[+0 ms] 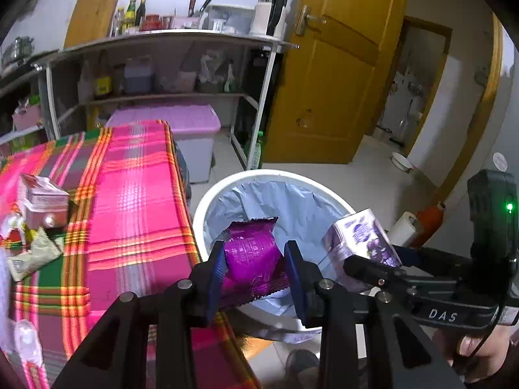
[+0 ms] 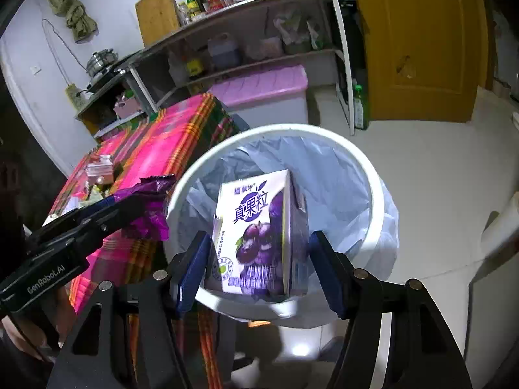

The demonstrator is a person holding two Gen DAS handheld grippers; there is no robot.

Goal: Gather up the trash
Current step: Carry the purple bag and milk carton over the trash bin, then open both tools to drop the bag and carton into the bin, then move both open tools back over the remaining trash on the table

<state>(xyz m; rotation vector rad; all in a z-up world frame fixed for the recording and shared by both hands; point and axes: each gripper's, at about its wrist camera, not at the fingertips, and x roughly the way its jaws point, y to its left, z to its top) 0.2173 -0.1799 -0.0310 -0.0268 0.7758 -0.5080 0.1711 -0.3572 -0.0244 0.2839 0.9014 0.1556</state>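
Observation:
A crinkled purple snack wrapper [image 1: 251, 253] stands between the blue pads of my left gripper [image 1: 254, 249], which is shut on it over the near rim of the white trash bin [image 1: 227, 188]. From the right wrist view the wrapper [image 2: 149, 207] hangs at the bin's left edge. My right gripper [image 2: 259, 243] is shut on a white and purple drink carton [image 2: 256, 233], held upright above the bin's [image 2: 366, 168] pale blue liner. The carton [image 1: 360, 240] also shows at the right of the left wrist view.
A pink plaid tablecloth [image 1: 136, 194] covers the table left of the bin; a small pink box [image 1: 42, 201] and loose wrappers [image 1: 32, 253] lie on it. Behind are a lilac-lidded storage box [image 1: 181, 120], metal shelves [image 1: 162, 42] and a yellow door [image 1: 334, 81]. A hand [image 1: 480, 353] holds the right gripper.

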